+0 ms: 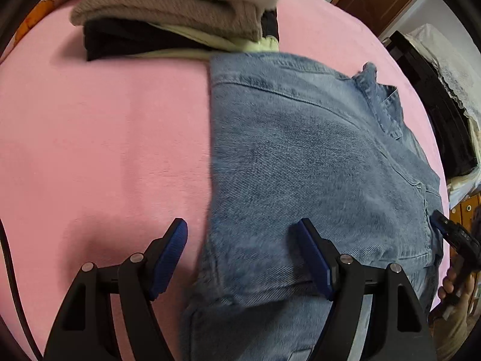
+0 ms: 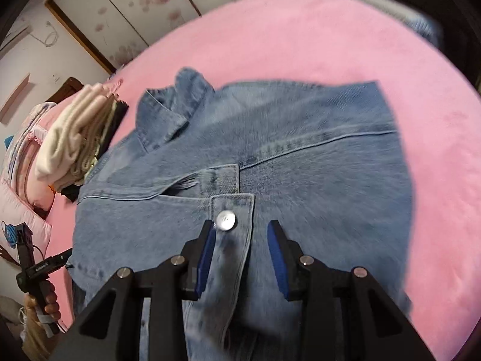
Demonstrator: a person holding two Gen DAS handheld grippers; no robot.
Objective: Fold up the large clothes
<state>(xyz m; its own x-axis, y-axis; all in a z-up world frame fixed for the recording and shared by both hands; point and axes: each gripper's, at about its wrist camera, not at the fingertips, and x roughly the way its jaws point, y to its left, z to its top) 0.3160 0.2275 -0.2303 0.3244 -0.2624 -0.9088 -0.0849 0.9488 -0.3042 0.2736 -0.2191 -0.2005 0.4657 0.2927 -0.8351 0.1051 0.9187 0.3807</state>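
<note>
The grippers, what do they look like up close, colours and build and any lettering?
Both the left gripper and right gripper have matte black angular linkage arms with silver round pivot pins. Their fingers carry ribbed dark blue pads. Seen from the right wrist, the left unit has a black handle with small white lettering, too blurred to read.

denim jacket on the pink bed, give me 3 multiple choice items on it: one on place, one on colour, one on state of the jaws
1. Where is the stack of folded clothes relative to the blue denim jacket?
A. on top of it
B. beside its collar end
C. under it

2. What colour is the jacket's round button?
A. silvery white
B. red
C. black

3. How do the left gripper jaws stand?
A. shut on denim
B. shut on nothing
C. open

Key: B, the stack sits on the pink bed sheet next to the collar; A, the button shines pale; C, a wide gap shows between the blue pads.
</note>
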